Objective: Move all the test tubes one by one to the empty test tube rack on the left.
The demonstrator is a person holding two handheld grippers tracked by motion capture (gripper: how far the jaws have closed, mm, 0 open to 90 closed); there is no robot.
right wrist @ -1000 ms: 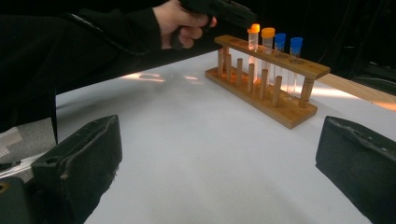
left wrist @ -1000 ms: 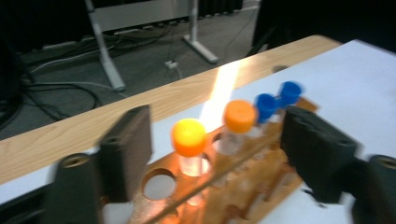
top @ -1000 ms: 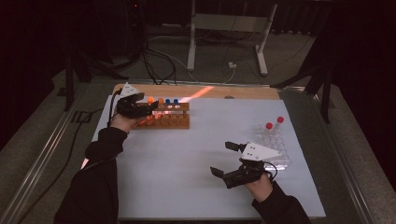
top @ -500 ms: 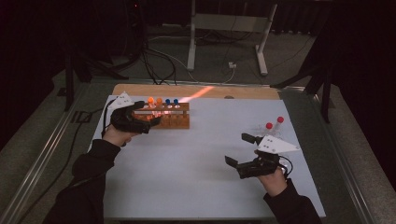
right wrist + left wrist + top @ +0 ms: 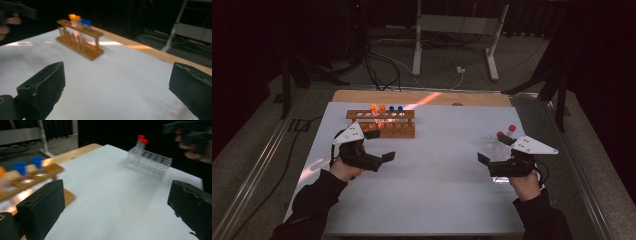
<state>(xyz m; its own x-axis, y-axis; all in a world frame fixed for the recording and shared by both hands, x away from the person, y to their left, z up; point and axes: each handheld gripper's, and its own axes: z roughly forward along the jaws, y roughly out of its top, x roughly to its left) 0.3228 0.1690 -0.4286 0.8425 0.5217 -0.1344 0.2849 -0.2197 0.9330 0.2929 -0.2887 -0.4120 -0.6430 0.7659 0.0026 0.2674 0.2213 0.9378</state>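
The wooden rack point(image 5: 382, 124) stands toward the far left of the white bench point(image 5: 432, 200), just in front of the bare wooden strip along the bench's far edge. It serves as the landmark here. Four capped tubes stand upright in its far row: two orange-capped tubes point(image 5: 377, 107) at its left end and two blue-capped tubes point(image 5: 395, 108) just to their right.

The left claw point(image 5: 379, 145) hovers just in front of the wooden rack, at its near left corner, apart from it. Its jaws have just been opening and now stand spread wide, with nothing between them. In the left gripper view the two black pads frame bare bench, with the wooden rack at the left edge and the blue caps above it.

Well to the right of the wooden rack, near the bench's right edge, stands a clear plastic rack point(image 5: 497, 146) that carries two red-capped tubes point(image 5: 506, 131), both upright at its far end. The right claw point(image 5: 494, 150) sits at the near side of that clear rack, far from the wooden rack. Its jaws are spread wide and empty; the right gripper view shows bare bench between them, with the wooden rack beyond. Whether the right claw touches the clear plastic rack cannot be told from these views.

The person's sleeves point(image 5: 307, 205) come in from the near edge of the bench.
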